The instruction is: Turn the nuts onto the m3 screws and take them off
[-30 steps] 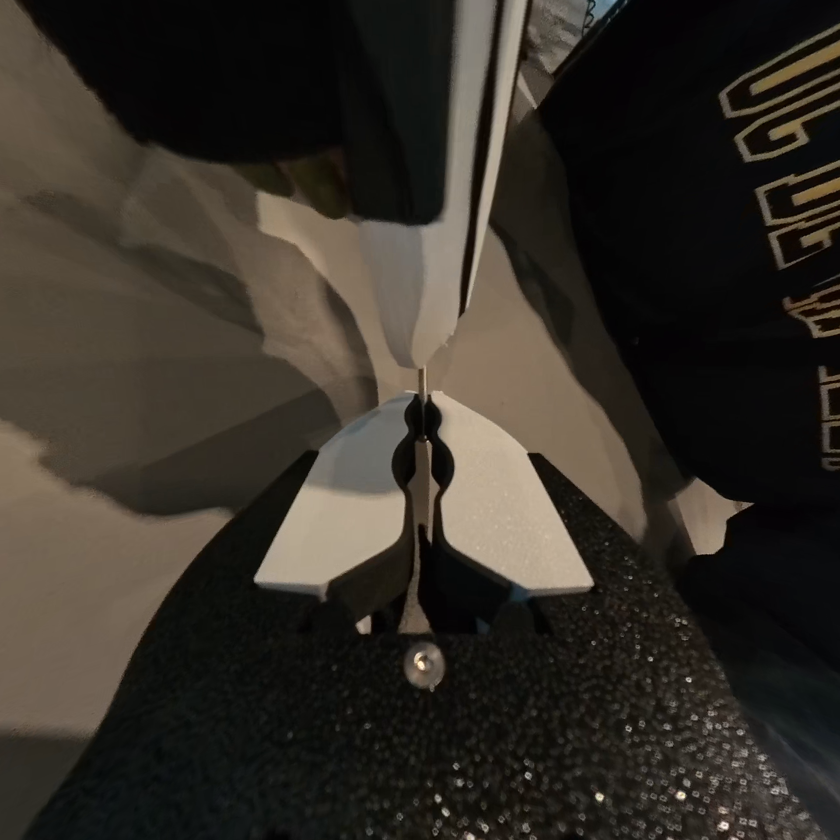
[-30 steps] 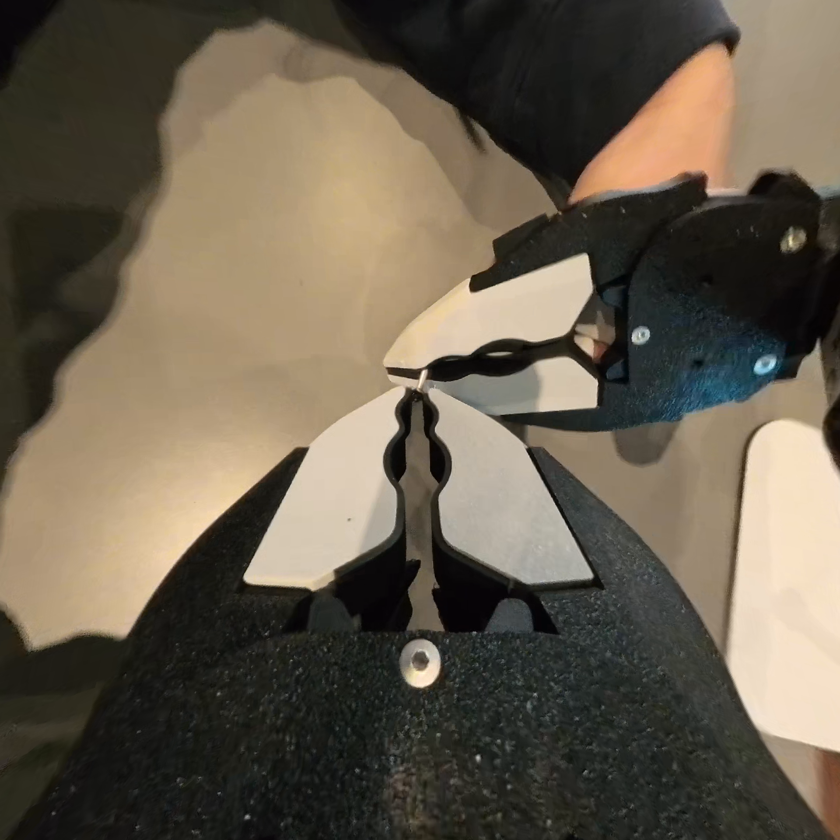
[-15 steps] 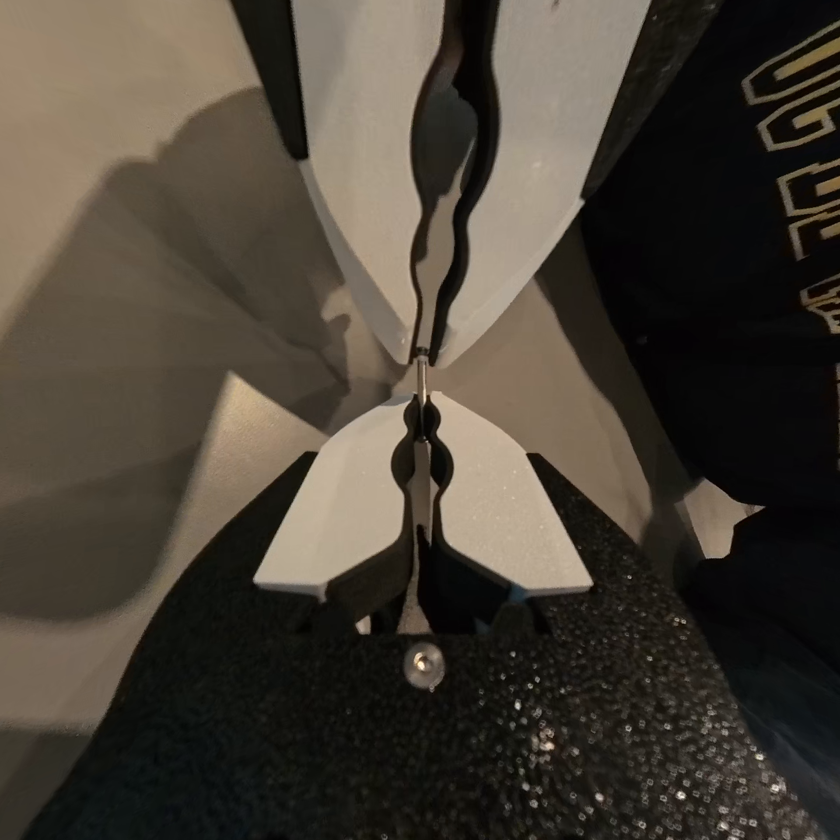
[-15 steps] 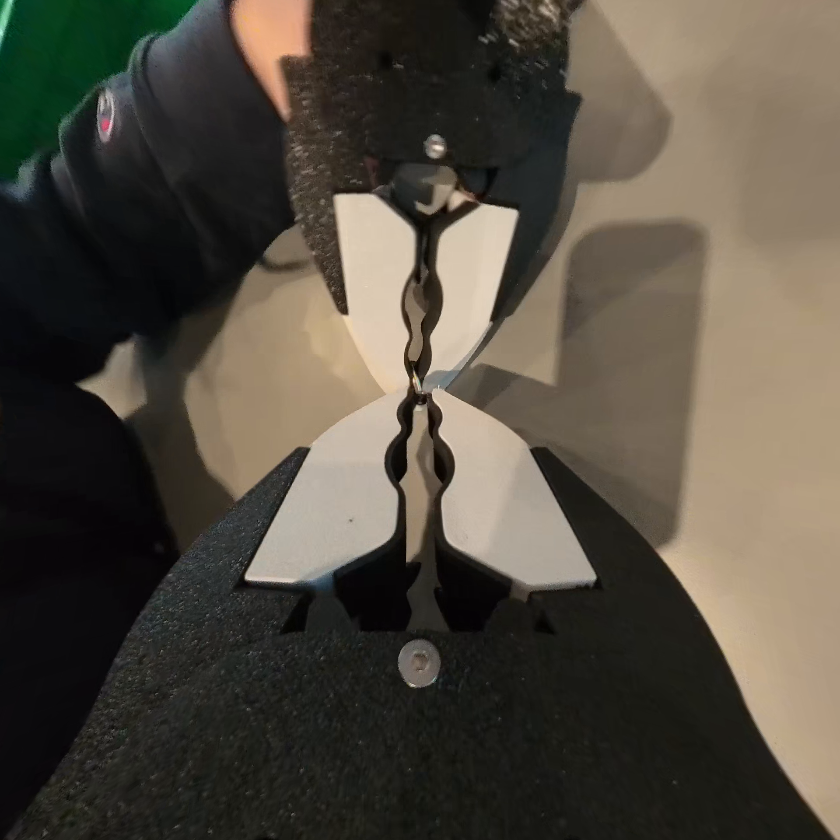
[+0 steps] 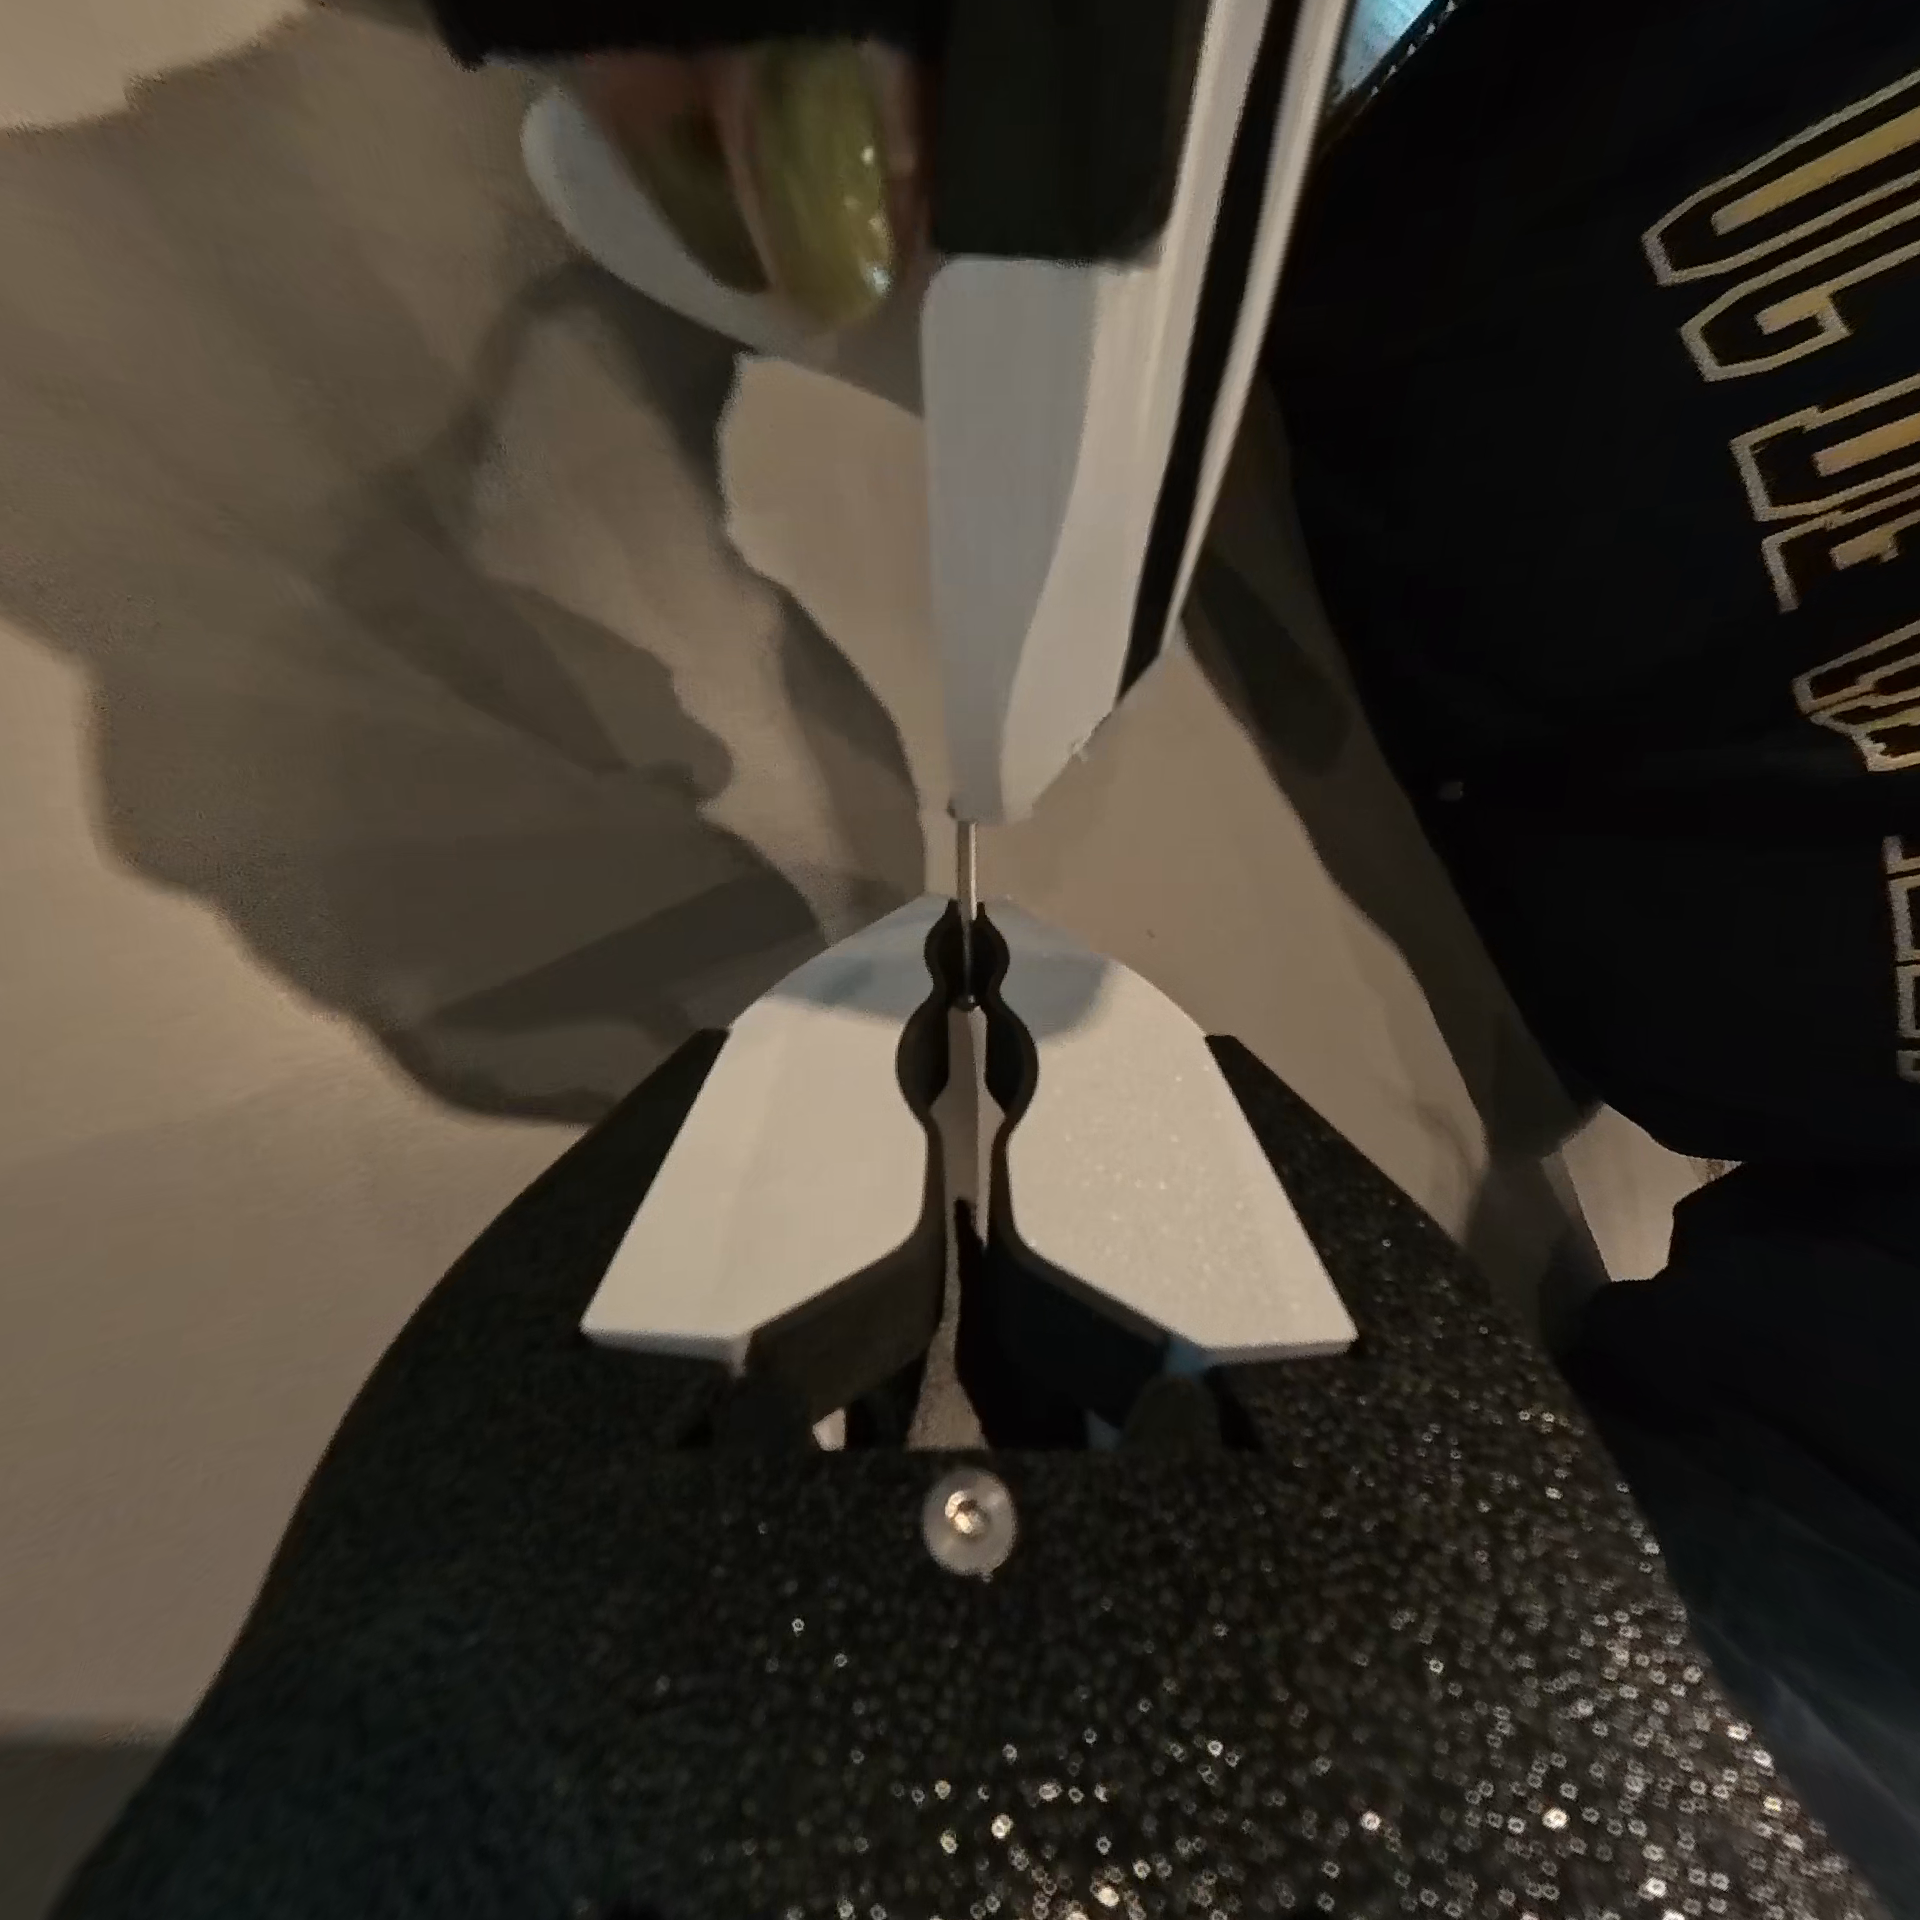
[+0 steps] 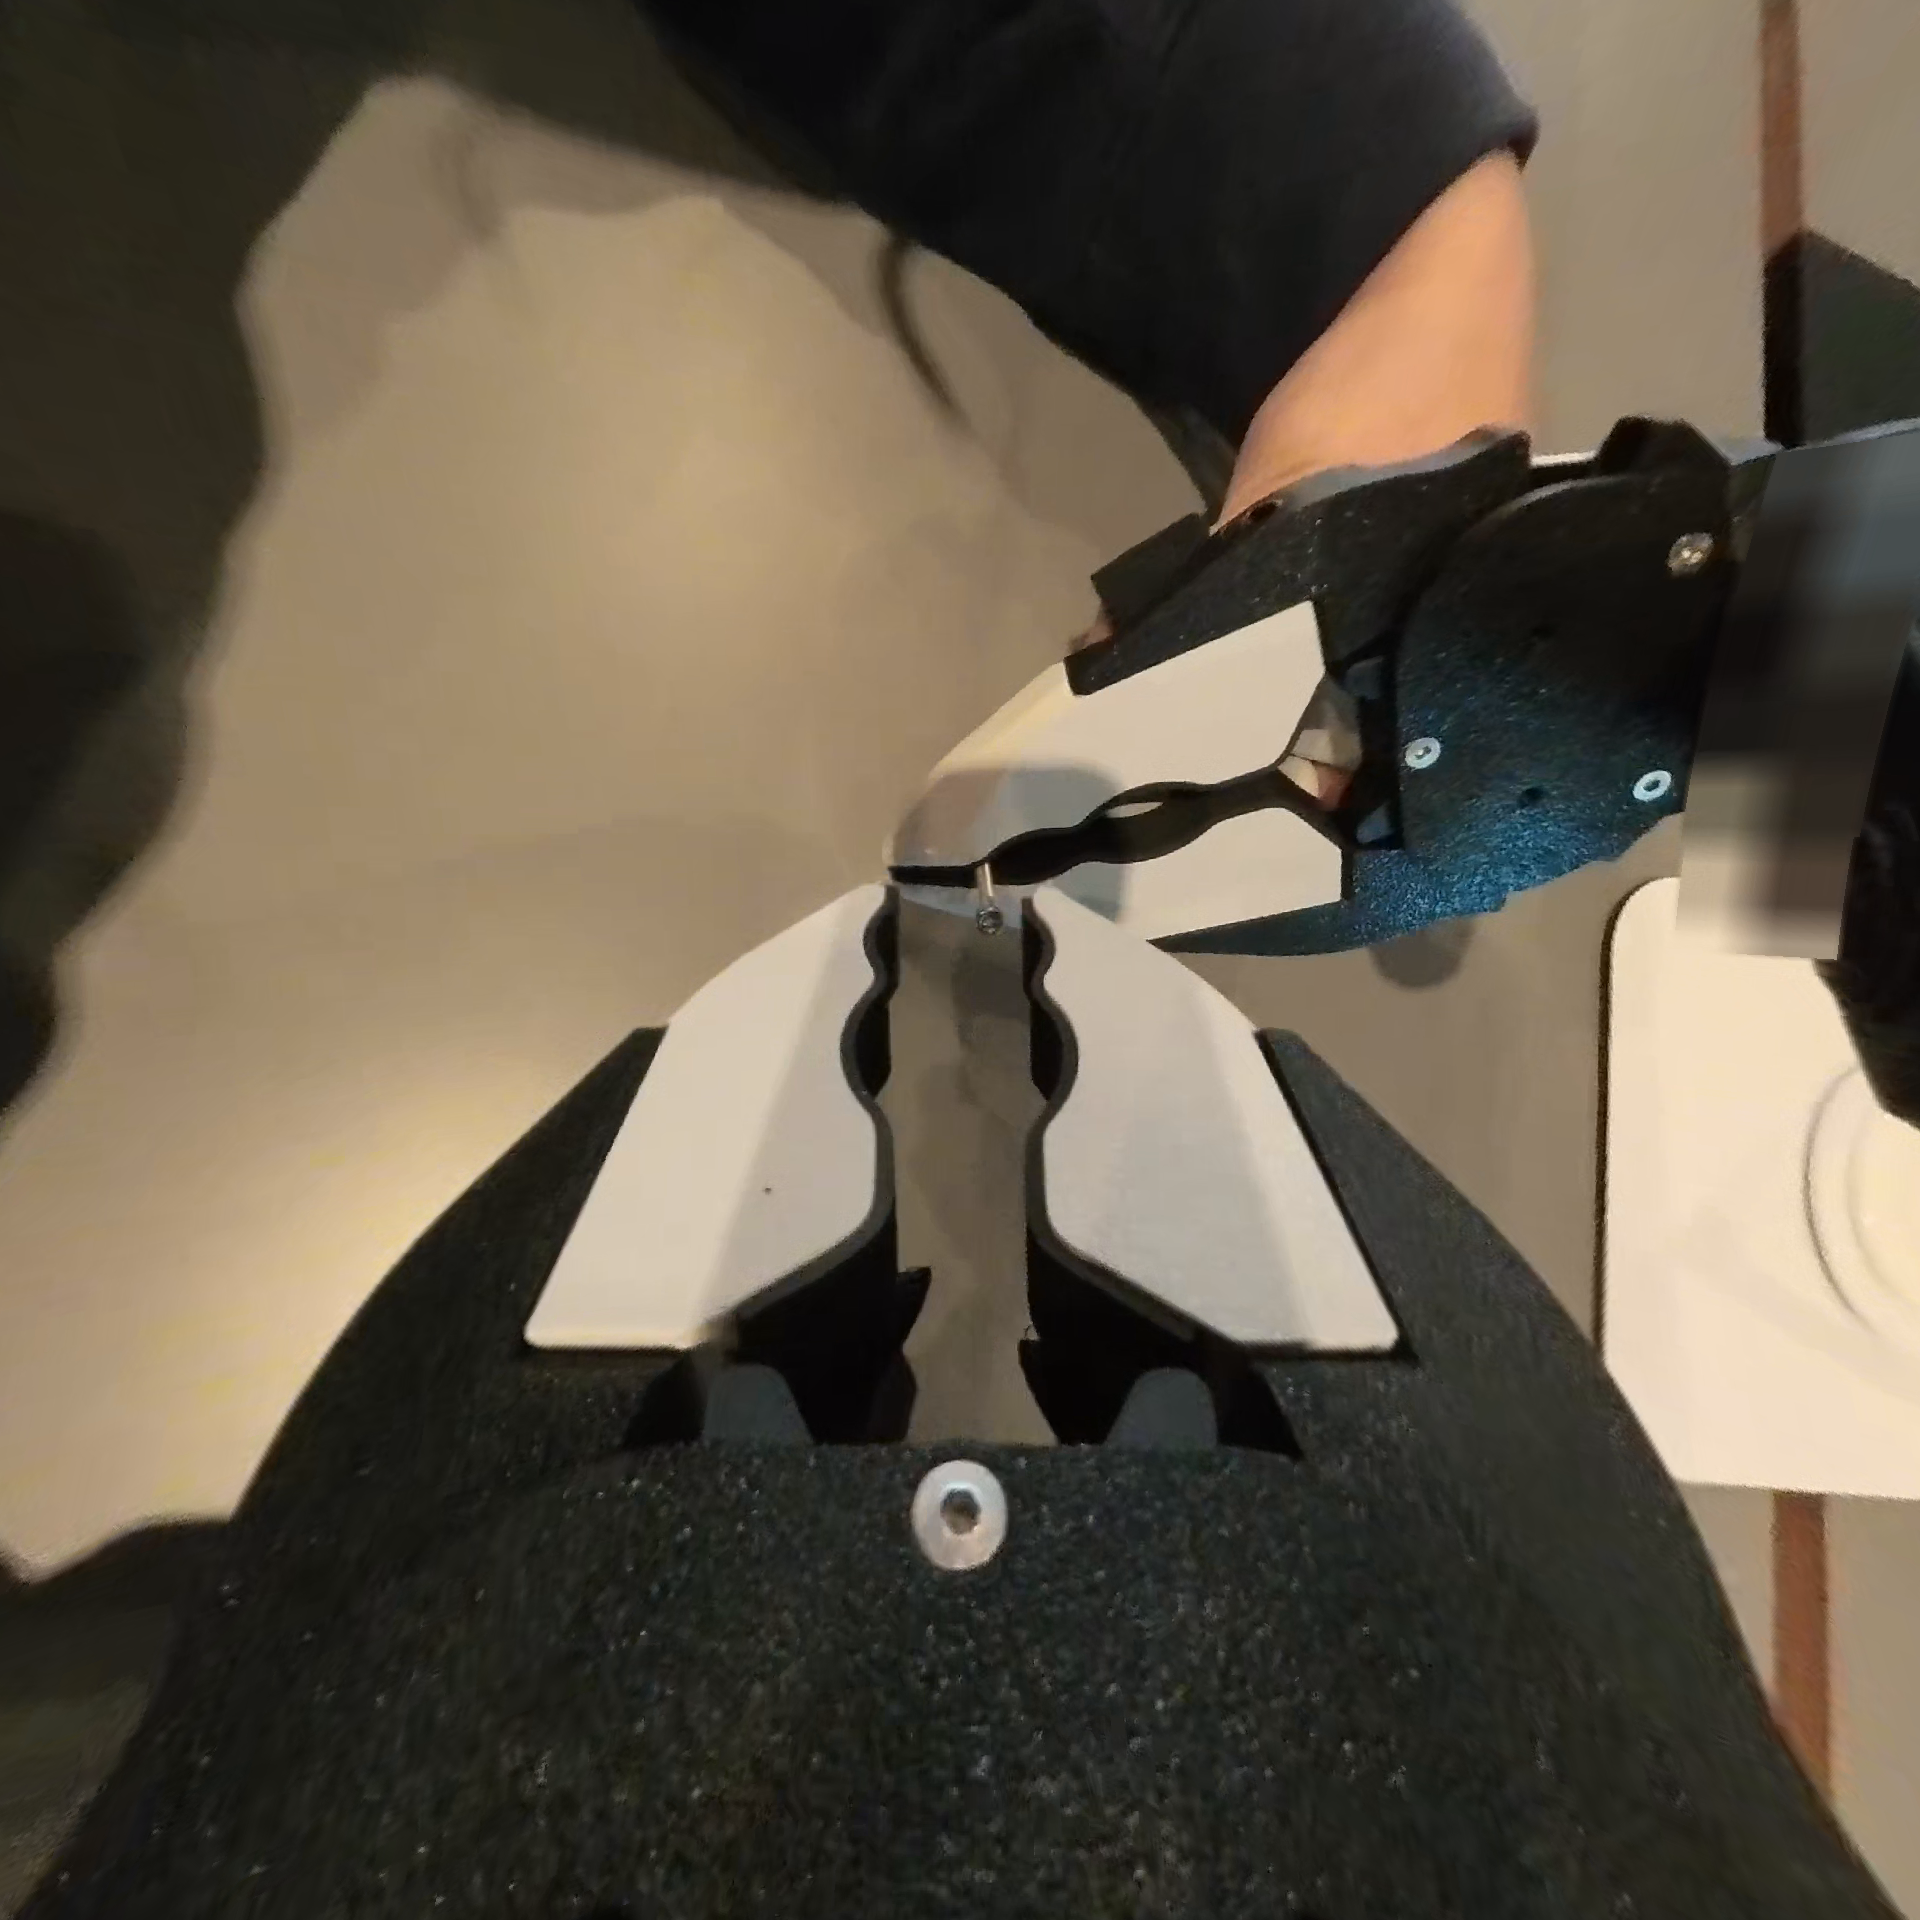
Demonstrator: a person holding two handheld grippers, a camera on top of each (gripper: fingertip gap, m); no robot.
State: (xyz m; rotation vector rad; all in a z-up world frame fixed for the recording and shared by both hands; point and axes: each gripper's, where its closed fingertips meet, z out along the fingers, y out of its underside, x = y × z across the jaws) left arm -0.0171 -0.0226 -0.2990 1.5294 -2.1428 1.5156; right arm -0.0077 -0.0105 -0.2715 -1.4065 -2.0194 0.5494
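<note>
Right wrist view: right gripper (image 6: 956, 914) gapes empty, nut (image 6: 988, 918) at 12 o'clock tipping the screw (image 6: 983, 889) pinched by left gripper (image 6: 909, 864).

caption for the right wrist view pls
Open right gripper faces the left gripper, shut on a thin silver screw.

1. Screw (image 6: 985, 902): bright bare metal, smooth shank.
2. Gripper housing (image 6: 935, 1714): black plastic, rough, speckled.
3. Fingers (image 6: 727, 1122): matt white plastic.
4. Table (image 6: 520, 623): smooth, matt beige.
5. Sleeve (image 6: 1143, 156): dark cloth.
</note>
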